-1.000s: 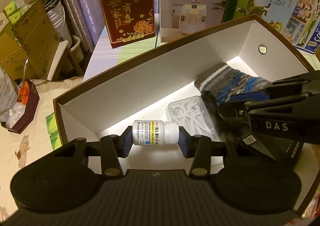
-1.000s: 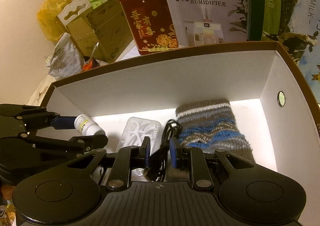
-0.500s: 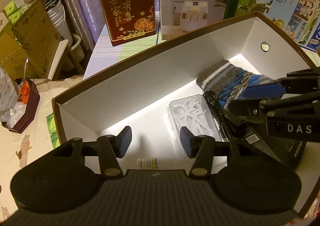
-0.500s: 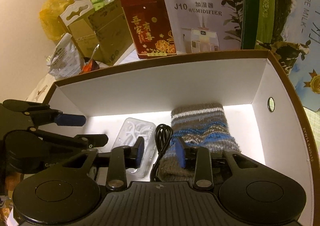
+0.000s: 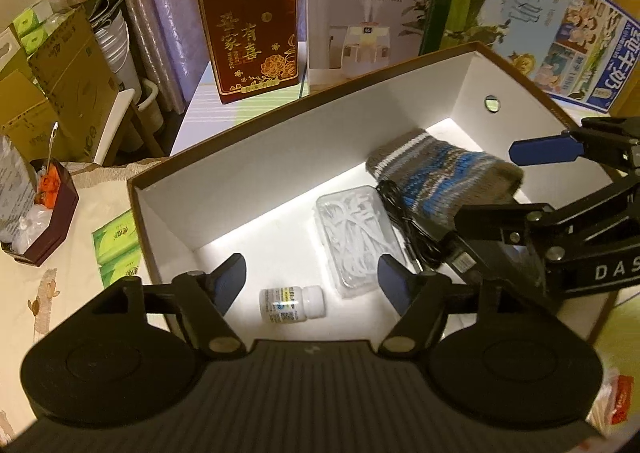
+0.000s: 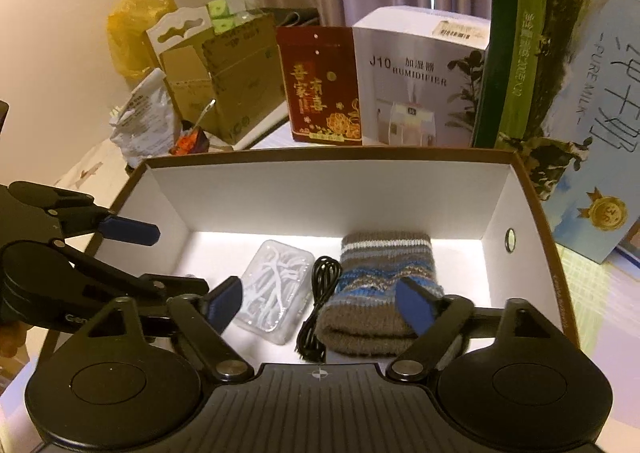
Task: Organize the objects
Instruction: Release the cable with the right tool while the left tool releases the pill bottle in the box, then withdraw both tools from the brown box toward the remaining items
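Observation:
A brown box with white inner walls (image 5: 260,181) (image 6: 320,197) holds several items. A small white pill bottle (image 5: 292,304) lies on its side on the box floor, just below my left gripper (image 5: 310,279), which is open and empty. Beside the bottle are a clear case of floss picks (image 5: 356,237) (image 6: 276,289), a coiled black cable (image 5: 408,221) (image 6: 320,309) and a striped knitted pouch (image 5: 444,181) (image 6: 384,285). My right gripper (image 6: 320,301) hangs open above the cable and pouch, holding nothing. In the right wrist view the left gripper (image 6: 180,257) hides the bottle.
Behind the box stand a red carton with gold characters (image 5: 252,49), a white humidifier box (image 5: 364,21) and milk cartons (image 5: 520,1). Cardboard boxes (image 5: 60,73), a dark tray of small items (image 5: 48,209) and green tissue packs (image 5: 118,249) sit to the left.
The left gripper let go of the pill bottle, which now lies on the box floor. The right gripper's fingers spread wide from around the cable. Both grippers drew back and up.

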